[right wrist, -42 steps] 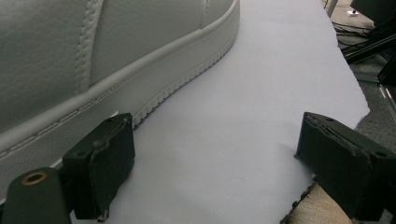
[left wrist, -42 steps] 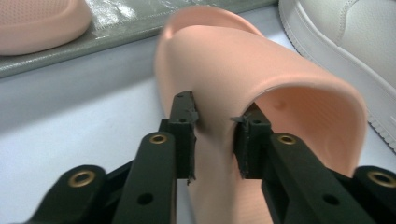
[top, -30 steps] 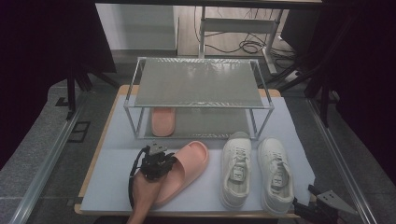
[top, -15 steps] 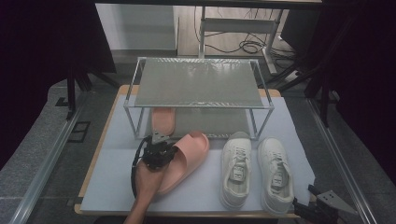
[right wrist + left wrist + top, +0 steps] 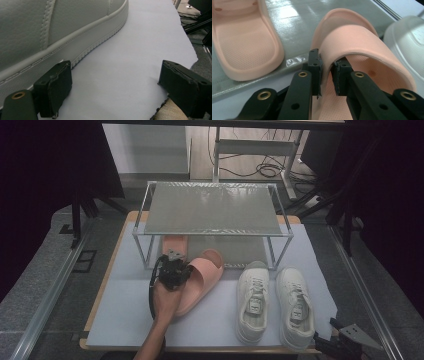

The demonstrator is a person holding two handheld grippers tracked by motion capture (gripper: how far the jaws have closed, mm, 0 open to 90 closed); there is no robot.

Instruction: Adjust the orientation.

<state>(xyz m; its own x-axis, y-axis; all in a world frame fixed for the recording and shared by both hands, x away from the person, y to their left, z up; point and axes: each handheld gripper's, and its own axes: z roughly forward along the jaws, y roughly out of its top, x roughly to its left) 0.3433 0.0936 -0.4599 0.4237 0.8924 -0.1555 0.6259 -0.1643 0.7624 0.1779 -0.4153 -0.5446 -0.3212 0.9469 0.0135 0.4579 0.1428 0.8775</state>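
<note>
A pair of white sneakers (image 5: 275,302) sits side by side near the table's front right corner, toes toward the back edge. A glass-topped two-tier rack (image 5: 212,210) stands along the back edge, and white paper (image 5: 125,305) covers the table.

no readable text, labels, brands or numbers anywhere

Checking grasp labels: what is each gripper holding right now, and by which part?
Left gripper: shut on the pink slipper, fingers pinching the side wall where the strap begins. Right gripper: open, holding nothing, beside a white sneaker.
</note>
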